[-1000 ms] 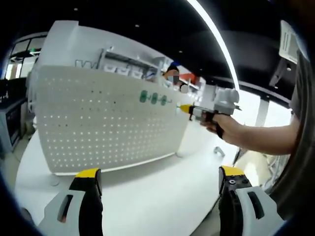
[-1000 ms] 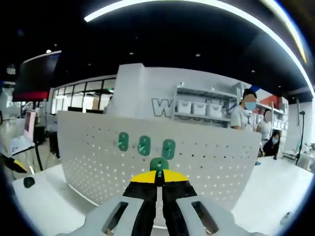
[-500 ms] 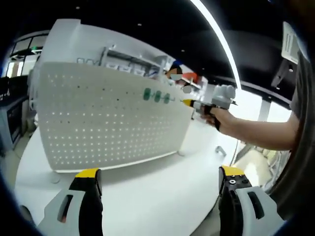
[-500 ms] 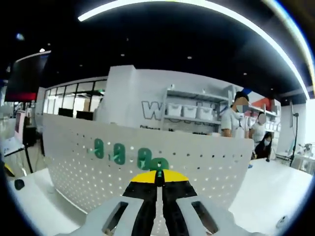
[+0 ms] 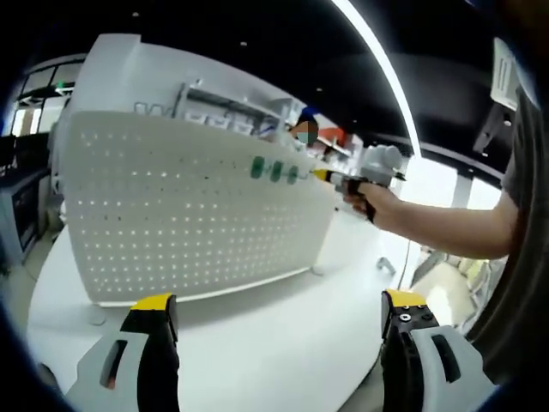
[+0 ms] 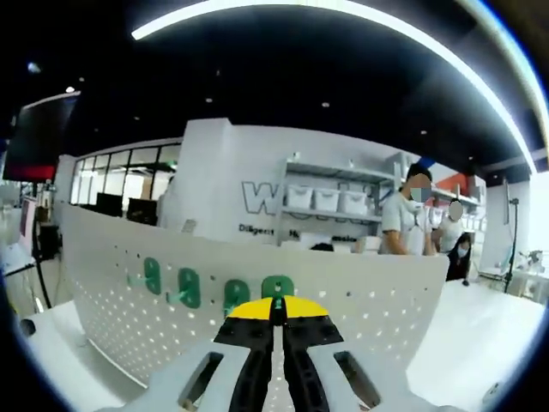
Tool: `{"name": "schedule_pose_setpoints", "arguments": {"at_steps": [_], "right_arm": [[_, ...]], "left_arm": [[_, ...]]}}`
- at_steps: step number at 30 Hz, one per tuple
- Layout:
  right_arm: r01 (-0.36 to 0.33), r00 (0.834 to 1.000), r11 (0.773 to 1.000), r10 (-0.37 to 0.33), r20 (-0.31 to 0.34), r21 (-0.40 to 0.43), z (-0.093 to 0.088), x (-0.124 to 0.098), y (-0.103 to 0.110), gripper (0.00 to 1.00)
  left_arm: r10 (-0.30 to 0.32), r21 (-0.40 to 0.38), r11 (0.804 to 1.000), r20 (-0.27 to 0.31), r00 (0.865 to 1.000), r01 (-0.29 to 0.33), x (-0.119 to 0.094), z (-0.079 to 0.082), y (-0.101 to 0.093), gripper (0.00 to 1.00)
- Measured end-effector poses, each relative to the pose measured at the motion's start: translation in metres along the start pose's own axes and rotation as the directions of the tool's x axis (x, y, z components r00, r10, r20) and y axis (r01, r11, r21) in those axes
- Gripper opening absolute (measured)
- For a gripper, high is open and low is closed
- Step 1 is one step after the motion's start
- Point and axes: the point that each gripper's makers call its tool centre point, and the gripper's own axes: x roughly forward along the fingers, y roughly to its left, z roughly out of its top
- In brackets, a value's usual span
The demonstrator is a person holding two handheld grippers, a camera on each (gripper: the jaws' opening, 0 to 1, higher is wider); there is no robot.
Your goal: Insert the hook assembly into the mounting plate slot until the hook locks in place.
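A white pegboard (image 5: 189, 206) stands upright on a white table (image 5: 257, 343), and in the left gripper view three green hooks (image 5: 275, 170) sit in a row near its upper edge. The left gripper (image 5: 274, 322) hangs low over the table in front of the board, its yellow-tipped jaws spread wide with nothing between them. Coming in from the right of that view, the right gripper (image 5: 330, 178) is held in a person's hand (image 5: 364, 199) with its tip up at the top right corner of the board, just beside the row of hooks. In the right gripper view, the right gripper (image 6: 276, 306) has its jaws pressed together on a green hook (image 6: 276, 286), of which only the top pokes out above the yellow tips (the rest is hidden between the jaws). This hook sits against the board (image 6: 360, 300) near its top edge, at the right end of a row with three others (image 6: 189, 287) already mounted; whether it is seated in a hole cannot be told. Behind the board, a wall with shelves (image 6: 322, 202) holds white bins, and people (image 6: 403, 227) stand to the right of them.
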Motion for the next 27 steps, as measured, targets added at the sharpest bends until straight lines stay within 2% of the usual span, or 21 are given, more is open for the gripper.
{"name": "schedule_pose_setpoints", "arguments": {"at_steps": [13,27], "right_arm": [[0.020,1.000,1.000,-0.020,0.001,0.018,-0.001,0.010,-0.011,0.00],[0.003,1.000,0.999,-0.004,0.010,0.046,-0.006,0.016,-0.014,0.00]], "left_arm": [[0.014,-0.004,1.000,-0.005,1.000,-0.014,-0.002,-0.001,0.005,1.00],[0.033,-0.007,0.999,-0.003,0.999,-0.033,-0.004,-0.002,0.009,1.00]]}}
